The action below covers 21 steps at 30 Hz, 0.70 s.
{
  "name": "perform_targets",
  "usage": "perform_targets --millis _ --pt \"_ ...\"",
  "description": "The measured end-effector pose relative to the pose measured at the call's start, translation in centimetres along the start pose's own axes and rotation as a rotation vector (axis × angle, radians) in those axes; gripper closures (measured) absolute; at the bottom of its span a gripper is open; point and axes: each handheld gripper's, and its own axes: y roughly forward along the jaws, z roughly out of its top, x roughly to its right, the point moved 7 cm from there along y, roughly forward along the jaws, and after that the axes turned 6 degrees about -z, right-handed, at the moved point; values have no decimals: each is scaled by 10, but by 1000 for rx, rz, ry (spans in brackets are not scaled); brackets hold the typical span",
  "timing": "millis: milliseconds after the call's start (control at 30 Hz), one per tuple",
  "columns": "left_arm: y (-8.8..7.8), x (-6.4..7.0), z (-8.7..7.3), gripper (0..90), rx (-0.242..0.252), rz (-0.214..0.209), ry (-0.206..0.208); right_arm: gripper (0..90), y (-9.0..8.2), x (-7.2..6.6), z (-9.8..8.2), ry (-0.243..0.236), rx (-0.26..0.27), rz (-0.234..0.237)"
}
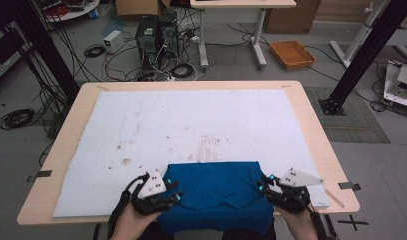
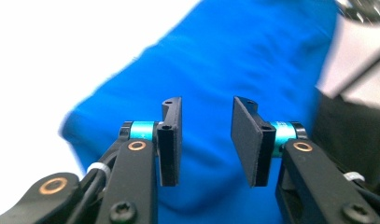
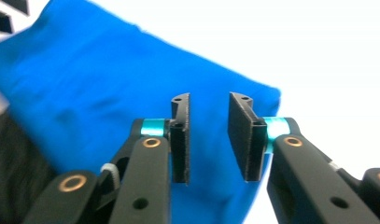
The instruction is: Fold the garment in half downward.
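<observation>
At the near edge of the bench [image 1: 66, 150], on its pale stained mat [image 1: 191, 120], lies the blue cloth [image 1: 218, 187]: folded, soft, roughly rectangular, its lower part hanging over that edge. Left gripper [image 1: 175, 196] sits at the cloth's left side, right gripper [image 1: 263, 186] at its right, both held low and pointing inward. Jaws of each spread, flat black pads apart, nothing pinched; cloth lies beyond them.
</observation>
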Motion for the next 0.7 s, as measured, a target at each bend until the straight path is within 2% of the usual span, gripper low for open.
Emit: perform_targets --millis 33,67,100,133,167,200,233,267,300,367,400,433,467,500,567,633,700 --pt "0 -10 4 619 16 32 -22 646 5 8 4 23 1 -22" --pt "0 -10 4 608 16 32 -22 643 11 15 9 46 4 -34" --pt "3 -30 10 602 43 76 -69 618 16 21 12 69 3 -46" --pt "3 -30 10 595 43 76 -69 618 16 21 12 69 3 -46" --pt "8 -48 12 592 66 86 -142 592 30 33 17 120 -9 -69" --pt "12 -57 12 586 73 84 -182 590 37 37 19 142 -13 -76" --pt "16 -64 11 582 67 82 -207 582 43 40 20 151 -24 -87" --pt "16 -64 11 572 67 82 -207 568 49 43 19 154 -40 -94" --pt "24 -73 7 572 40 81 -241 556 55 44 18 166 -56 -82" --pt "31 -76 1 569 -9 96 -246 601 65 42 14 188 -92 -51" --pt "33 -77 -2 573 -32 102 -248 691 67 41 12 175 -104 -48" --pt "33 -77 -2 591 -32 102 -248 691 67 41 12 175 -104 -48" --pt "34 -76 -7 640 -49 101 -252 806 69 40 9 136 -117 -59" --pt "34 -75 -9 698 -60 99 -245 830 69 40 8 128 -115 -56" --pt "34 -74 -10 755 -65 103 -243 840 67 41 7 121 -114 -62" --pt "31 -73 -11 761 -60 105 -243 839 64 41 6 122 -112 -68" --pt "30 -73 -10 697 -45 108 -248 832 63 42 6 120 -106 -69"
